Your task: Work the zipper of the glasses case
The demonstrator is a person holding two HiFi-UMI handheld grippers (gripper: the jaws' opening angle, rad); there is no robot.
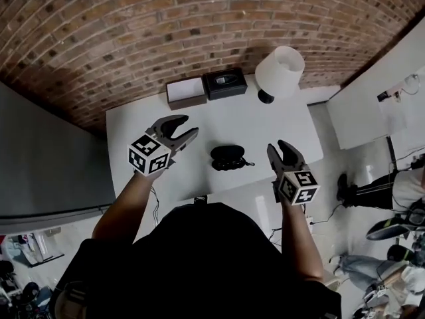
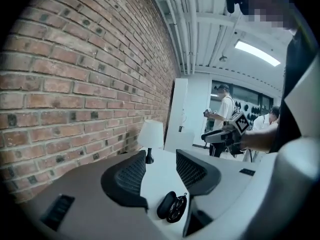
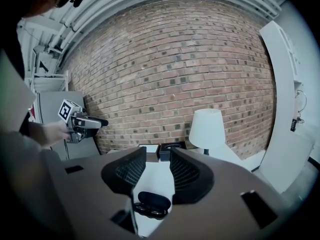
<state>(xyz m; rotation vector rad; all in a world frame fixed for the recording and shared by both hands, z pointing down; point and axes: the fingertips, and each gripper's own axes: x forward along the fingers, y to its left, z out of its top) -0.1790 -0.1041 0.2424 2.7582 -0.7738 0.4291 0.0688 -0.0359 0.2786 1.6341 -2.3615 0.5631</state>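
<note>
Glasses case (image 1: 228,157) on table (image 1: 265,121) — between left gripper (image 1: 188,125), right gripper (image 1: 277,146); jaws apart, empty.

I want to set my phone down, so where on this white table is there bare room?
The widest bare patch of the table lies between the glasses case and the back edge's pale box and black box; more lies left of the case. The back is crowded: both boxes, then the lamp.
</note>
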